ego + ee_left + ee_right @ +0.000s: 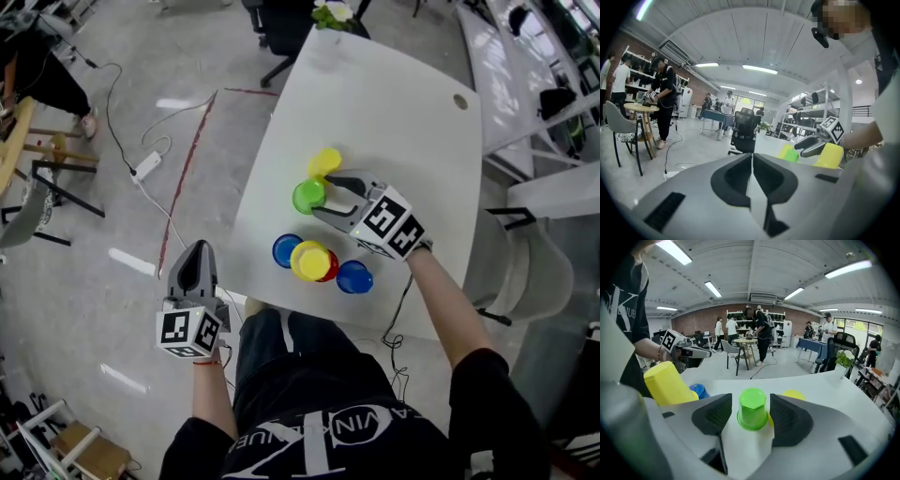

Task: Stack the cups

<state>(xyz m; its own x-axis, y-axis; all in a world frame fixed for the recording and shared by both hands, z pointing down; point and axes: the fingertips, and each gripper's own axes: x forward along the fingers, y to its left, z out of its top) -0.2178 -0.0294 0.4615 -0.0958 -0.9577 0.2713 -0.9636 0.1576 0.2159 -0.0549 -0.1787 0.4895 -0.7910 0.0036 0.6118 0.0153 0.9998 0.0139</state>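
Observation:
Upside-down cups stand on the white table (394, 122). The green cup (305, 197) (752, 409) sits between the jaws of my right gripper (322, 195) (750, 401), which is open with a gap on either side of the cup. A yellow cup (325, 161) (794, 394) stands just beyond it. Nearer me are a blue cup (286, 250), a yellow cup on a red one (310, 260) and a second blue cup (354, 277). My left gripper (194, 267) (752, 164) is shut on nothing, off the table's left edge over the floor.
A black office chair (281, 28) and a small plant (333, 14) are at the table's far end. A power strip with its cable (147, 166) lies on the floor at left. Another white table (553, 187) stands at right. Several people stand in the room's background.

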